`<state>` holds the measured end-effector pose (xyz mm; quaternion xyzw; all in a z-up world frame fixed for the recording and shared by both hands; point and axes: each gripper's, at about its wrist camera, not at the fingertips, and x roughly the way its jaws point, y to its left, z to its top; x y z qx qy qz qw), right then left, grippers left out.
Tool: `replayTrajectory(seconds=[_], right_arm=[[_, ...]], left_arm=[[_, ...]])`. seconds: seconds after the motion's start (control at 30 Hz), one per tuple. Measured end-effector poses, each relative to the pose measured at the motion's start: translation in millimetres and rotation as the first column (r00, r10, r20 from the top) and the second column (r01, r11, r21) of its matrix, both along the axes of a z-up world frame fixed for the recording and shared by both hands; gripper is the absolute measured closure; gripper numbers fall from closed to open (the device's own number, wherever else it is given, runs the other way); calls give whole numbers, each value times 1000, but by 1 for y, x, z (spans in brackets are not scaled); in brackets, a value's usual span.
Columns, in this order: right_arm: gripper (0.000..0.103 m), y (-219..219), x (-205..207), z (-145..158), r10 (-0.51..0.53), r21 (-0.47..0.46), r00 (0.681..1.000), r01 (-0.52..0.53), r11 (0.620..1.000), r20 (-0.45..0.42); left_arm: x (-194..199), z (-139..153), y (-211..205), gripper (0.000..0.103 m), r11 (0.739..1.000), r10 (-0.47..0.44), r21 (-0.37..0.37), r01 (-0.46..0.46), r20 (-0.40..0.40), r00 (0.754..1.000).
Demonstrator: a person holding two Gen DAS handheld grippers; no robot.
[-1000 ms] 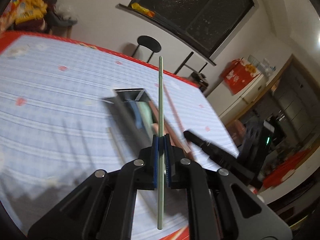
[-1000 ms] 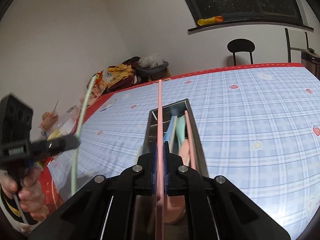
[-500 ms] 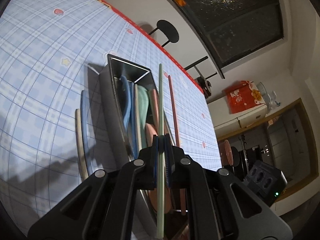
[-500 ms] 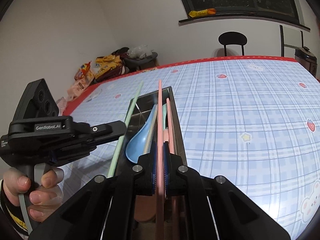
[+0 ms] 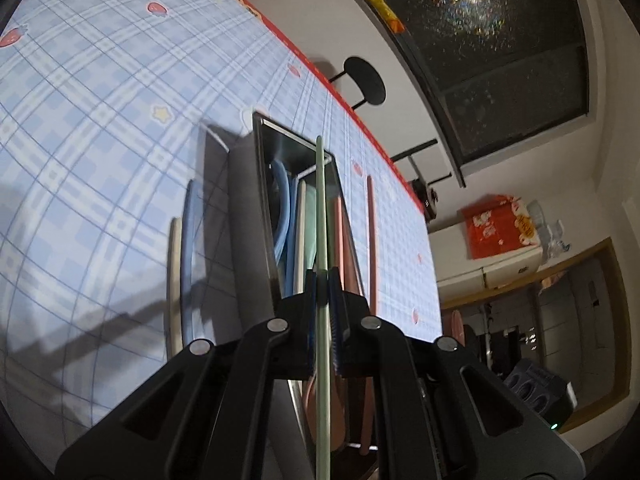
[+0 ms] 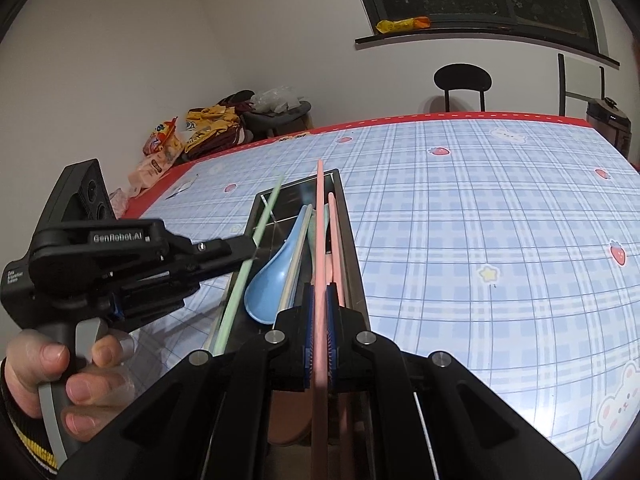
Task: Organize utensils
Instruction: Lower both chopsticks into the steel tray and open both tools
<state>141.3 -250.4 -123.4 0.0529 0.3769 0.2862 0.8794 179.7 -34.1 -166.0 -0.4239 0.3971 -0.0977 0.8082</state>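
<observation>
A long metal tray (image 5: 250,220) lies on the checked tablecloth with a blue spoon (image 6: 272,280), a pale green utensil and pink utensils inside. My left gripper (image 5: 322,284) is shut on a green chopstick (image 5: 321,200), which points along the tray just above it. In the right wrist view the left gripper (image 6: 250,246) holds that green chopstick (image 6: 258,232) over the tray's (image 6: 354,264) left wall. My right gripper (image 6: 319,300) is shut on a pink chopstick (image 6: 319,220) above the tray's right half. A second pink chopstick (image 6: 336,240) lies in the tray beside it.
A blue chopstick (image 5: 187,264) and a cream one (image 5: 173,280) lie on the cloth left of the tray. A person's hand (image 6: 80,380) grips the left handle. Snack bags (image 6: 200,132) sit past the table's red far edge, and a black chair (image 6: 462,80) stands by the wall.
My left gripper came down and rolled, bringing the green chopstick from off to the left to over the tray. The right gripper with the pink chopstick hardly moved.
</observation>
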Motion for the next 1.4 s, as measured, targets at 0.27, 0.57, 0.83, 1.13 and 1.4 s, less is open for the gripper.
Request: replayTrajectory(seconds=[0.27, 0.57, 0.83, 1.13, 1.4], right_arm=[[96, -3, 0, 0, -6, -3, 1000, 6, 1000, 7], [96, -4, 0, 0, -6, -10, 1000, 6, 1000, 4], [96, -2, 2, -3, -8, -24, 1000, 8, 1000, -7], [87, -5, -1, 3, -13, 3, 1000, 13, 1000, 13], [77, -3, -18, 19, -19, 35, 995, 16, 999, 97]], left_arm=[[-3, 5, -13, 93, 1000, 0, 11, 0, 13, 1000], [-4, 3, -19, 93, 998, -3, 59, 4, -12, 1000], [-4, 13, -29, 93, 986, -57, 155, 57, -6, 998], [-26, 45, -4, 74, 942, -65, 334, 31, 89, 994], [-71, 60, 30, 70, 819, -123, 574, 25, 132, 984]])
